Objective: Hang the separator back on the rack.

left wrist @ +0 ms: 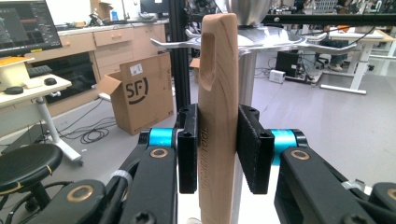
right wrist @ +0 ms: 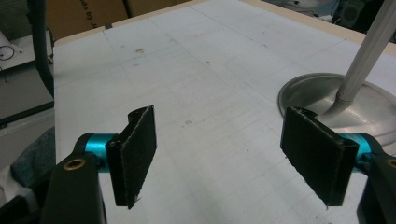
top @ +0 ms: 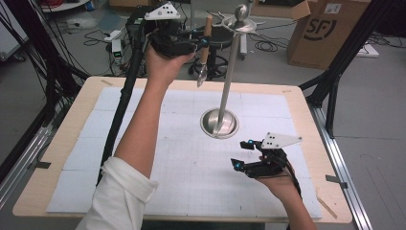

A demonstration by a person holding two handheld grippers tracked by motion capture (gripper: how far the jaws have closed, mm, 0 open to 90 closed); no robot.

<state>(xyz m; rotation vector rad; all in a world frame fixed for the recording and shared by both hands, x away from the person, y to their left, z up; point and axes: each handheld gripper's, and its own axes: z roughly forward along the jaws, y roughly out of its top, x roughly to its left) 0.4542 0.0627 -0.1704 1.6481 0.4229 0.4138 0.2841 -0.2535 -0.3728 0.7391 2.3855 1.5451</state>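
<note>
My left gripper (top: 205,42) is raised at 12 o'clock past the table's far edge, jaws clamped on the wooden handle (left wrist: 217,107) of a tool hanging blade-down, just beside the metal stand (top: 229,81) and its hooks. My right gripper (top: 242,154) hovers low at 4 o'clock of the stand's base (right wrist: 327,100), jaws spread wide, holding nothing, over the white mat (top: 182,158).

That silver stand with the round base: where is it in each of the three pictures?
High view: the stand rises from mid-table, its pole leaning toward the top.
Left gripper view: its pole and hooked top sit just behind the wooden handle.
Right gripper view: its base and lower pole are at the right edge.
Shared landmark: the stand's pole.
</note>
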